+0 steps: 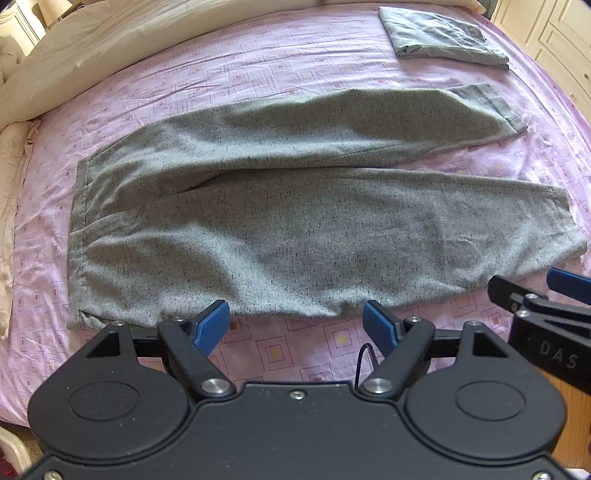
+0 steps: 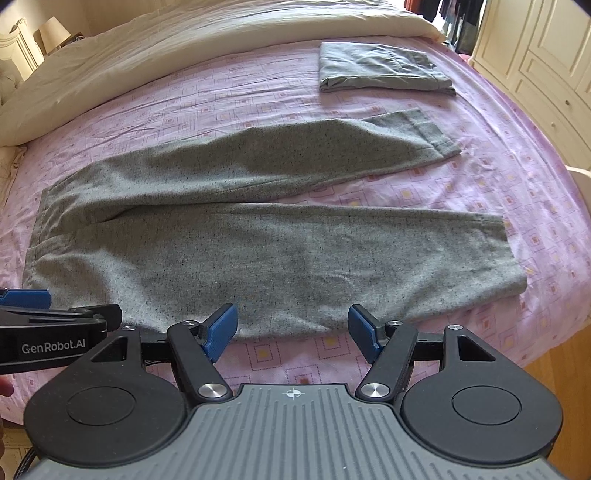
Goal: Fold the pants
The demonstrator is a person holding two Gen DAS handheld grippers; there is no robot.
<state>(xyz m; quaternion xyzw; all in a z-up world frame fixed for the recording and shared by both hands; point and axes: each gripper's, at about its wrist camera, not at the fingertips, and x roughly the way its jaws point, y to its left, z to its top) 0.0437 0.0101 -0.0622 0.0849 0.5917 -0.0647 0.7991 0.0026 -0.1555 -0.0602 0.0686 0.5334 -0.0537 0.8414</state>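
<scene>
grey speckled pants (image 1: 295,214) lie flat, unfolded, on a pink patterned bedsheet (image 1: 295,74), waistband to the left of view, two legs running out to the right. far leg angles up and away, its cuff near a second grey garment, already folded (image 1: 447,35), sitting apart at the far right of the bed. near leg runs roughly parallel to the near bed edge; a narrow wedge of sheet shows between the legs toward the cuffs. fabric has soft ripples, esp. over the thigh area. cream duvet (image 1: 110,40) bunched along the far side, pillow edge at left. left gripper (image 1: 295,325) hovers just short of the near hem line of the pants, blue pads spread wide, nothing between them, only sheet showing in the gap. right gripper (image 2: 291,330) sits beside it w/ same posture: pads spread apart, nothing gripped, tips just at the pants' near edge, can't tell if touching cloth. each gripper shows at the edge of the other's view, so the two are close side by side. white cupboard doors (image 2: 546,66) at right bkgd, wood floor below bed edge.
</scene>
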